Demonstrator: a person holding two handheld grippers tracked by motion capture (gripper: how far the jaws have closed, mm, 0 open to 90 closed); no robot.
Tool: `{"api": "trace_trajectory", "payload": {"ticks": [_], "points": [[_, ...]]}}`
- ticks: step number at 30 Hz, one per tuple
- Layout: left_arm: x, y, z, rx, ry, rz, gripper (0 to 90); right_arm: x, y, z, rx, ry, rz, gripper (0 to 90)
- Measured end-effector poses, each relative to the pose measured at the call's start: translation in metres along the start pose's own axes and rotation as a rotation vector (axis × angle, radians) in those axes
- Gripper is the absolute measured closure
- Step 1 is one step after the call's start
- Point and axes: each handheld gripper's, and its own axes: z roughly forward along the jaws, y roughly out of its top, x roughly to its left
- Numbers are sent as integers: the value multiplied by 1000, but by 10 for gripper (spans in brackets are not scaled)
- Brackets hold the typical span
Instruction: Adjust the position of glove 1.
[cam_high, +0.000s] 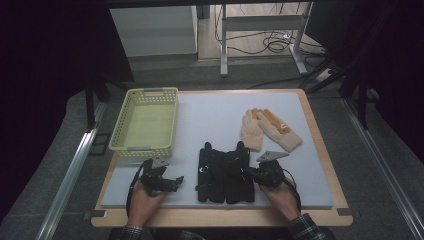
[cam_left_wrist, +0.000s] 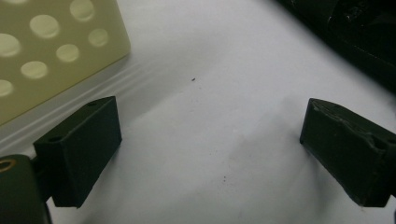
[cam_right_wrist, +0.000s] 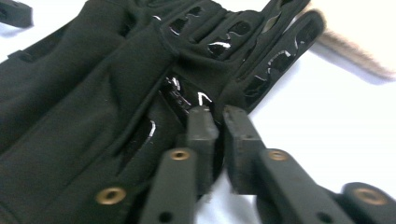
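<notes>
We see the right gripper nearly closed, pinching the edge of the black gloves lying mid-bench; our left gripper rests wide, holding nothing, beside the basket.

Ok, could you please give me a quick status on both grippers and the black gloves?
Left gripper open, over bare mat beside basket. Right gripper shut on black gloves' edge. Tan gloves lie apart; nothing in the way.

Left gripper held low and level, jaws wide apart. Right gripper angled down, jaws nearly together; both hands enter from the near edge.
</notes>
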Motion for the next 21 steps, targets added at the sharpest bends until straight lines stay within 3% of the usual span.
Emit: {"api": "trace_trajectory", "payload": {"ticks": [7,13,17,21], "points": [[0,0,0,-1,-2,-1,56,3,9,-9,-4,-4,6,856],[0,0,0,-5,0,-6,56,16,30,-30,-3,-19,-36,855],[0,0,1,-6,-2,-6,56,23,42,-36,7,-41,-60,855],[-1,0,1,-10,-1,-10,56,29,53,-42,20,-94,-96,855]]}}
